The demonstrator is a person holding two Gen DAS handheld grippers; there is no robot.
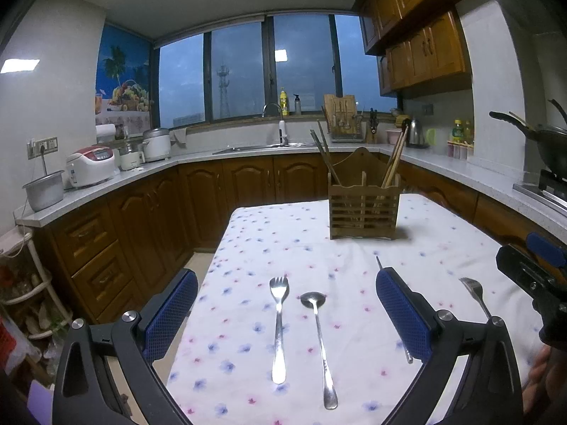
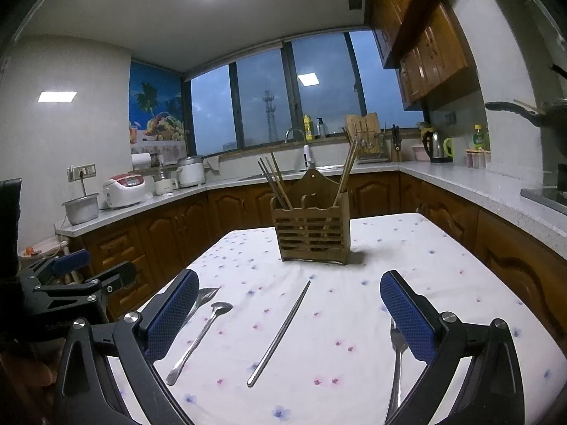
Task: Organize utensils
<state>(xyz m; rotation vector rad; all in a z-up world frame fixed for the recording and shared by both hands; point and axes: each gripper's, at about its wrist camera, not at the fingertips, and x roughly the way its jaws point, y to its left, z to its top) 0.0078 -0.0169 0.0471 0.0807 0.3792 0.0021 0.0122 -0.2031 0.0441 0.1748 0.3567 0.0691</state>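
A wooden utensil holder (image 1: 363, 209) with chopsticks in its two end slots stands on the floral tablecloth; it also shows in the right wrist view (image 2: 312, 233). A metal fork (image 1: 279, 326) and spoon (image 1: 319, 340) lie between my open left gripper's (image 1: 287, 308) fingers. A metal chopstick (image 2: 280, 333) lies between my open right gripper's (image 2: 288, 308) fingers, with the spoon (image 2: 200, 340) and fork (image 2: 205, 295) at its left. A second fork (image 2: 398, 357) lies by the right finger, partly hidden; it also shows in the left wrist view (image 1: 475, 295). Both grippers hover above the table, empty.
The table (image 1: 283, 233) stands in a kitchen with wooden cabinets and a grey counter (image 1: 117, 184) around it. Rice cookers (image 1: 92, 164), a sink (image 1: 262, 147), a kettle (image 2: 436, 145) and a wok (image 1: 545, 141) sit on the counter. The right gripper body (image 1: 531, 283) shows at right.
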